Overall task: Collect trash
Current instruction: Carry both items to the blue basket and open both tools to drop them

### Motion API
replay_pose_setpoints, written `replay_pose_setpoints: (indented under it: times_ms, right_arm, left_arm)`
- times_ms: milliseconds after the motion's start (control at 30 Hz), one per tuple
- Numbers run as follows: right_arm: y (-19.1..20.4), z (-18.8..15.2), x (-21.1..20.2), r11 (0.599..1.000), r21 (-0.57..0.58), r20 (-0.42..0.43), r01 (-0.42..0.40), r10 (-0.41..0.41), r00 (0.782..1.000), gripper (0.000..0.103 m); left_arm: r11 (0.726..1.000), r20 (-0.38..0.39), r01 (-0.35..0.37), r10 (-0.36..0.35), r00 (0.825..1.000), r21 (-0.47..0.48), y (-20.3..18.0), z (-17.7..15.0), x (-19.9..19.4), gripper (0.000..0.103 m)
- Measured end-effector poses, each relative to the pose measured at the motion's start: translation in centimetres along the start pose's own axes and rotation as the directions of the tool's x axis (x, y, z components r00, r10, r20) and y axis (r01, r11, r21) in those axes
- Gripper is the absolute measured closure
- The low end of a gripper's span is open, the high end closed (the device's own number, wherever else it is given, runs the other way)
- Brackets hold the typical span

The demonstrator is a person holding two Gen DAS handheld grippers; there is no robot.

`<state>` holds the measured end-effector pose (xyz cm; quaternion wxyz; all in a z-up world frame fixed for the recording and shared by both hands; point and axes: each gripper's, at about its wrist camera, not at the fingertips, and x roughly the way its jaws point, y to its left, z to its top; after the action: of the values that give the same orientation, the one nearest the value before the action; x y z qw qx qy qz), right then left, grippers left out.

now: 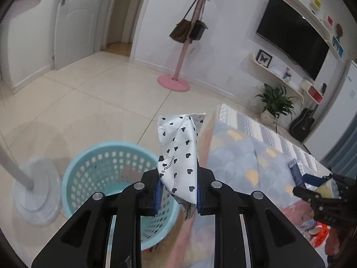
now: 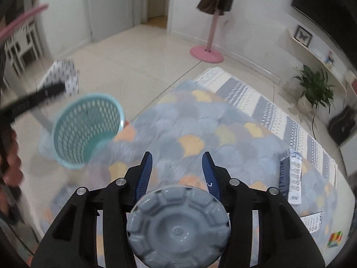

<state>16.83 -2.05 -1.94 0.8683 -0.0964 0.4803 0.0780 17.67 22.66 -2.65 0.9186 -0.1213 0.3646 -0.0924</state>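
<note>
Left gripper [image 1: 177,192] is clamped on a crumpled white wrapper with black hearts [image 1: 180,154], which sticks up from the blue pads, held above the floor just right of the light-blue perforated basket [image 1: 107,169]. The basket stands on the tile floor [image 1: 89,102] at the rug's left edge; its open mouth is unobstructed from above, and something orange shows through the holes inside. A white lamp base [image 1: 36,192] with a slanted pole sits just left of the basket, close to its rim.

Right gripper [image 2: 177,172] has its blue fingers [image 2: 145,174] standing apart, with a grey round bottle bottom [image 2: 178,225] sitting low between them, near the camera; I cannot tell whether the pads press on it. In the left wrist view this gripper shows at the right edge with something yellowish at its jaws, blurred.

The patterned rug [image 2: 200,129] spreads under the right gripper, and its far corner ends near the pink coat stand base [image 2: 206,53]. More trash lies on the rug at right: a blue-and-white flat packet [image 2: 292,174], a white printed strip [image 2: 313,221] and a small multicoloured piece [image 2: 334,239].

There is wide open tile between basket, door [image 1: 73,20] and coat stand. A potted plant [image 1: 275,102], a guitar [image 1: 302,122] and a wall TV [image 1: 292,35] sit along the far right wall, well apart from the grippers. A hand [image 2: 11,160] is visible at the left edge.
</note>
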Motion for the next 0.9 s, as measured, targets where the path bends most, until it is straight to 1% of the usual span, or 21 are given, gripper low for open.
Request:
replay_pose_setpoints:
  times_ms: [33,133,233,267,333,400,433,500,600,633,700,767,833,900]
  right_arm:
    - [-0.1,0.0,-0.1,1.000,0.007,0.005,0.002,-0.002,1.000,0.060]
    - [-1.2,1.3,-0.8,0.999,0.042,0.040,-0.010,0.008,0.999,0.060]
    - [-2.5,2.4,-2.0,0.997,0.053,0.154,-0.050,0.041,0.987,0.060]
    - [-3.2,2.3,-2.0,0.996,0.063,0.174,-0.056,0.044,0.984,0.060]
    - [-4.7,1.6,-1.4,0.994,0.089,0.170,-0.067,0.051,0.984,0.060]
    - [-6.7,-0.4,0.2,0.990,0.115,0.110,-0.078,0.066,0.992,0.059]
    - [-7.5,-1.7,0.8,0.989,0.126,0.074,-0.073,0.064,0.995,0.057]
    - [-8.5,-3.7,0.7,0.983,0.140,0.053,-0.121,0.114,0.992,0.055]
    - [-9.6,-6.0,0.9,0.979,0.158,-0.005,-0.128,0.130,0.991,0.051]
    - [-9.8,-6.5,1.2,0.975,0.165,-0.025,-0.146,0.152,0.988,0.051]
    - [-9.8,-7.2,2.0,0.972,0.167,-0.095,-0.166,0.183,0.979,0.051]
    - [-9.2,-7.6,3.0,0.971,0.150,-0.177,-0.187,0.213,0.961,0.050]
    - [-8.6,-7.7,3.7,0.974,0.130,-0.239,-0.186,0.213,0.947,0.050]
    - [-8.4,-7.7,4.0,0.976,0.120,-0.256,-0.182,0.208,0.944,0.050]
  left_arm:
    - [1.000,-0.002,-0.009,0.009,1.000,0.002,0.3,-0.3,0.0,0.082]
    - [1.000,-0.010,-0.007,0.006,1.000,-0.021,1.1,-0.8,0.2,0.082]
    - [0.999,-0.008,0.004,-0.004,1.000,-0.037,1.2,-0.6,0.5,0.082]
    - [0.999,-0.007,0.008,-0.009,1.000,-0.037,1.1,-0.6,0.5,0.082]
    - [0.999,-0.008,0.015,-0.016,1.000,-0.030,0.9,-0.8,0.4,0.082]
    - [1.000,-0.013,0.017,-0.017,1.000,-0.020,0.5,-1.0,0.6,0.082]
    - [1.000,-0.016,0.018,-0.018,1.000,-0.013,0.3,-1.1,0.8,0.082]
    - [1.000,-0.027,0.016,-0.016,0.999,0.002,-0.2,-1.5,1.3,0.081]
    - [1.000,-0.042,0.019,-0.019,0.999,0.005,-0.9,-1.8,2.1,0.081]
    - [1.000,-0.047,0.024,-0.024,0.999,0.001,-1.1,-1.9,2.2,0.081]
    - [0.999,-0.052,0.032,-0.032,0.998,0.003,-1.7,-2.0,2.5,0.081]
    - [0.999,-0.056,0.029,-0.028,0.998,0.022,-2.3,-2.1,2.6,0.081]
    - [0.999,-0.059,0.026,-0.024,0.998,0.031,-2.5,-2.2,2.7,0.081]
    - [0.999,-0.065,0.026,-0.024,0.998,0.029,-2.5,-2.2,2.9,0.080]
